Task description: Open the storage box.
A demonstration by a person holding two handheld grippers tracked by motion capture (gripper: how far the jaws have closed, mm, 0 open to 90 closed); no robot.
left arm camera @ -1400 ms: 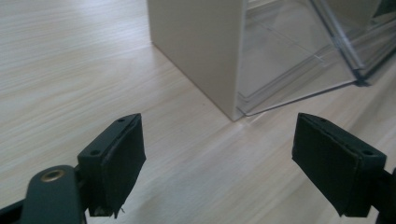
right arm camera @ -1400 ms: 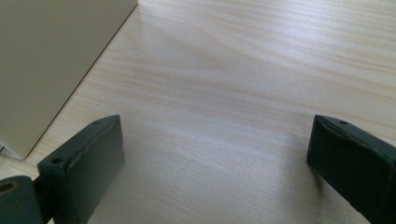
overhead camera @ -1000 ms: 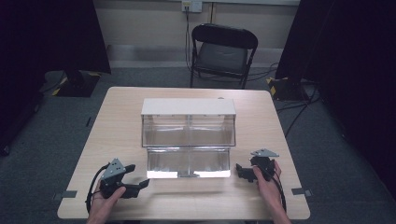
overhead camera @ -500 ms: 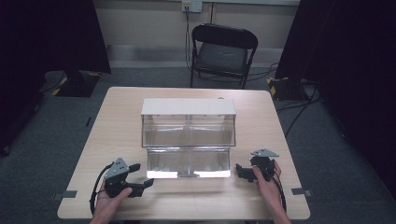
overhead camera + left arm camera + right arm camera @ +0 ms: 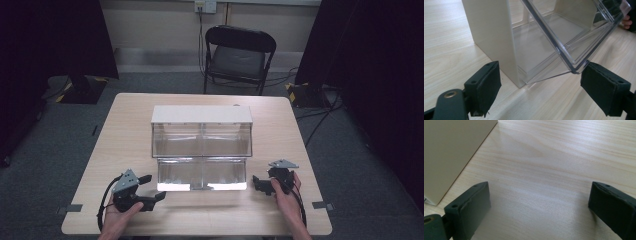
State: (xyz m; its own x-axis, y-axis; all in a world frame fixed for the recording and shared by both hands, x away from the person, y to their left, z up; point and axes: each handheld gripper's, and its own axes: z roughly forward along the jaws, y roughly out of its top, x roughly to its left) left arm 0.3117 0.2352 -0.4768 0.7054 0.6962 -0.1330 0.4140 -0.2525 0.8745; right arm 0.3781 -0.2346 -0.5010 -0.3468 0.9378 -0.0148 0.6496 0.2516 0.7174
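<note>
Nearest the person, the left tongs (image 5: 152,194) rest on the counter (image 5: 125,125) with jaws spread wide and nothing between them, pointing at the left front corner of the clear tilt-out bin (image 5: 202,174). In the left gripper view the bin's (image 5: 574,30) transparent lip hangs just above the counter (image 5: 446,45), beside the cream cabinet wall (image 5: 491,32). The right tongs (image 5: 260,184) lie released too, just right of the bin. The cream cabinet (image 5: 201,114) stands mid-counter (no label or writing is readable anywhere). Beyond stands a black folding chair (image 5: 240,55).
</note>
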